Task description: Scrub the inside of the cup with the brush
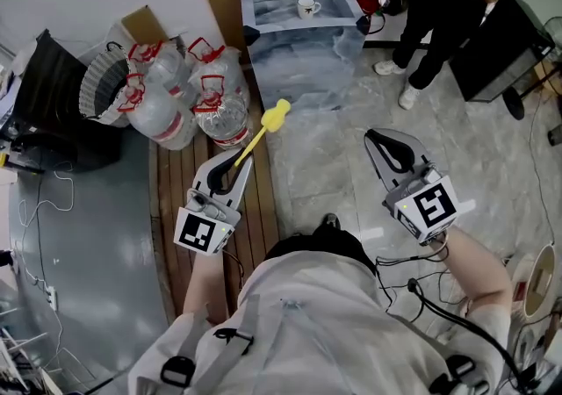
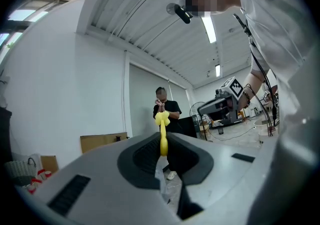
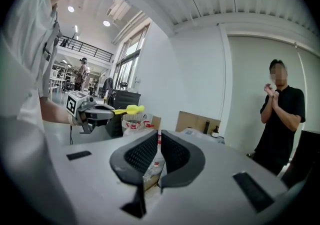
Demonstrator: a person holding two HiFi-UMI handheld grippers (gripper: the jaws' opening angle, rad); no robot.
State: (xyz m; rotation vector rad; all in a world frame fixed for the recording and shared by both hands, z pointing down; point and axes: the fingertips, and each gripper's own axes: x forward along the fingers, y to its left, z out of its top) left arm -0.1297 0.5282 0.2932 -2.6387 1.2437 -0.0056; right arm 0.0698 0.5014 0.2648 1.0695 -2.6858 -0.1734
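Observation:
A white cup (image 1: 307,7) stands far ahead on a marble-patterned counter (image 1: 294,64). My left gripper (image 1: 239,163) is shut on the handle of a yellow brush (image 1: 263,132), whose head points up and away toward the counter. In the left gripper view the brush (image 2: 162,131) sticks straight out from between the jaws of the left gripper (image 2: 164,144). My right gripper (image 1: 378,142) hovers over the tiled floor at the right, shut and empty. In the right gripper view the right gripper (image 3: 159,141) has its pads together, with the left gripper (image 3: 87,111) and the brush (image 3: 129,110) off to the left.
Several large water bottles (image 1: 215,108) and a woven basket (image 1: 104,86) stand at the left of the counter. A person in black (image 1: 448,7) stands at the counter's right. Cables (image 1: 421,292) trail near my right arm. A wooden slatted strip (image 1: 255,209) runs under the left gripper.

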